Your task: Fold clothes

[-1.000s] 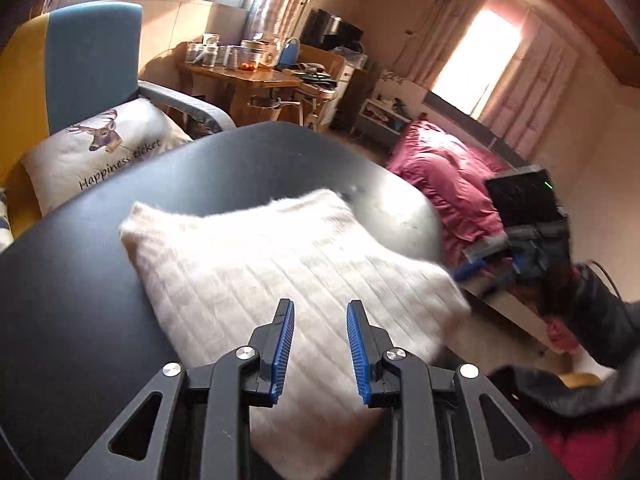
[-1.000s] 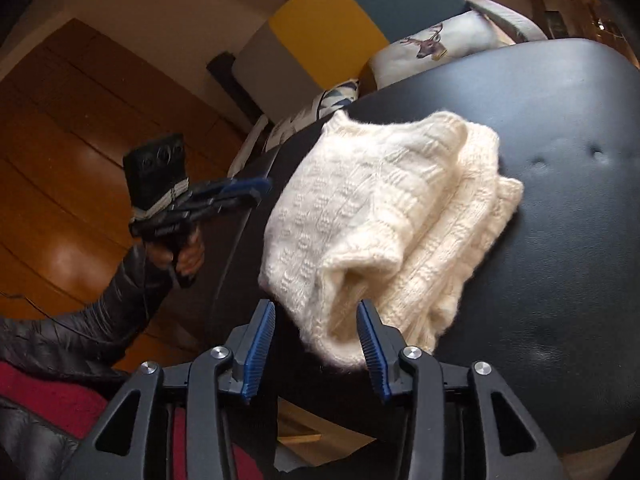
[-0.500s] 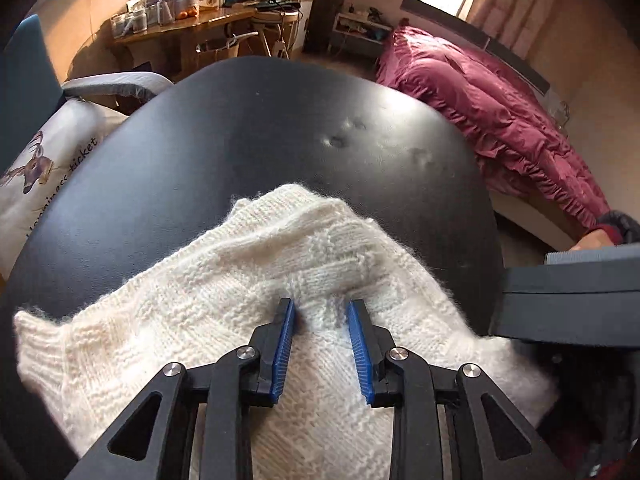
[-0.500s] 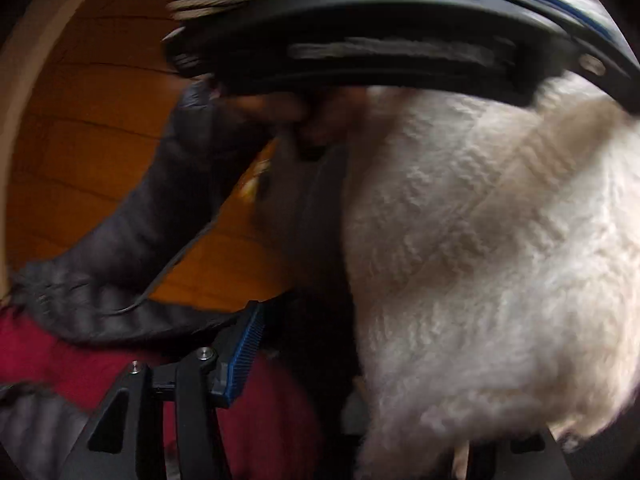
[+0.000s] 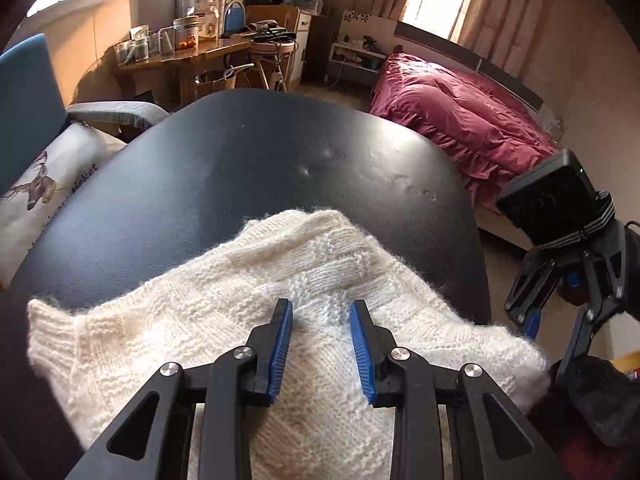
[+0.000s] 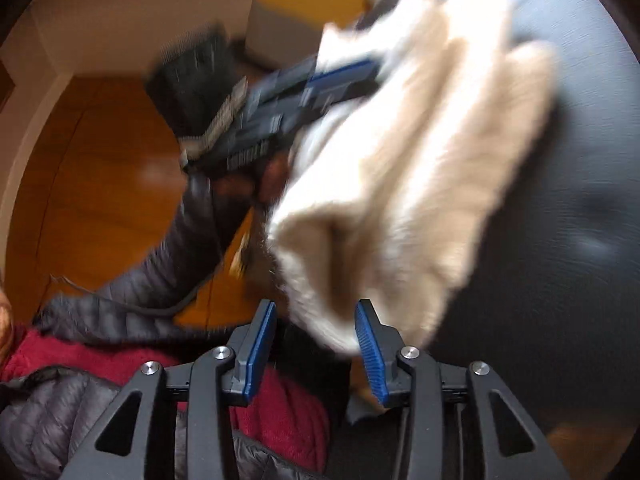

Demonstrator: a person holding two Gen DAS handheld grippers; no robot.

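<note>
One white sweater (image 5: 256, 320), folded, on black table (image 5: 240, 160). Left gripper (image 5: 321, 344) above it, released. Right gripper (image 6: 316, 344) at its near edge, released.

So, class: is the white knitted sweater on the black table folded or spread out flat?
Folded. The sweater lies in a compact bundle on the table, with doubled layers at its edge.

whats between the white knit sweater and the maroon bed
In the left wrist view, only bare black padded tabletop lies between the cream knitted sweater and the maroon-covered bed.
</note>
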